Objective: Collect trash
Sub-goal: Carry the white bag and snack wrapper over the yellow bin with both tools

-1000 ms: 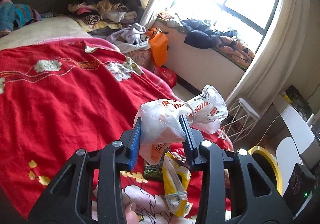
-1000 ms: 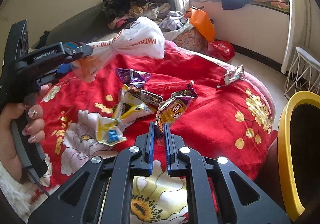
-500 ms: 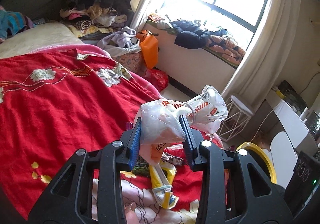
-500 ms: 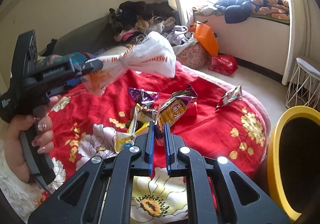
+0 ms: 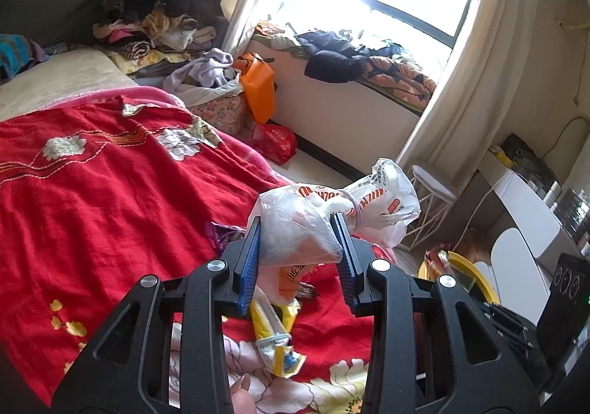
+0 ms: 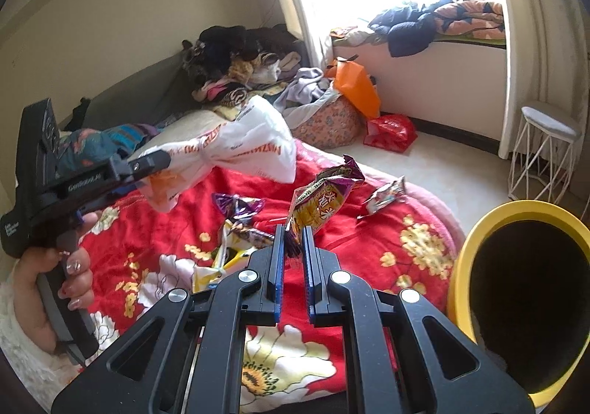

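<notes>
While the left tongs [image 5: 300, 235] stand clamped on a crumpled white plastic bag with orange lettering [image 5: 332, 218], the bag hangs clear above the bed, its neck tied off with a thin band. The right tongs [image 6: 293, 240] are pressed together on the lower edge of a yellow-and-purple foil snack wrapper [image 6: 324, 198], which stands lifted above the bed. Beneath both tongs lies a red bedspread with floral print [image 6: 368, 240]. On it rest a purple foil wrapper [image 6: 238, 205], a yellow packet [image 5: 274, 336] and a silver wrapper [image 6: 385, 192] near the bed's edge. Beside the bed, at the right, stands a round yellow-rimmed bin with a dark interior [image 6: 461, 266].
</notes>
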The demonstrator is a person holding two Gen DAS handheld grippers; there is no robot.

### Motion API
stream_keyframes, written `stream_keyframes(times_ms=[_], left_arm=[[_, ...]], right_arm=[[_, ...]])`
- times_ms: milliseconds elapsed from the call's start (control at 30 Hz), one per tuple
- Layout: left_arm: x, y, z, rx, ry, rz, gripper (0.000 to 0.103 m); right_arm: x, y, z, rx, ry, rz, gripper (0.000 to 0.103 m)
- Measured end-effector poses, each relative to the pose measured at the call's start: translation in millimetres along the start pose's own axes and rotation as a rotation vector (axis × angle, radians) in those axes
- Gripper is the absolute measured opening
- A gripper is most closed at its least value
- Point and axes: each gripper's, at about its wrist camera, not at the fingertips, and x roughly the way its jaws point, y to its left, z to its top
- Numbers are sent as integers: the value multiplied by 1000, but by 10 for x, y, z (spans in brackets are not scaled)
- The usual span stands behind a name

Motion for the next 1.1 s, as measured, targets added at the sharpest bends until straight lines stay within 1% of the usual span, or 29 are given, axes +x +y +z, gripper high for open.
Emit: stream_keyframes(times_ms=[467, 1100], left_arm=[[34, -374, -94, 82, 26, -53, 30], [115, -832, -244, 180, 62, -123, 30]], right_arm=[[-250, -432, 40, 89, -50, -79, 9], [-566, -1084, -12, 213, -103, -207, 9]])
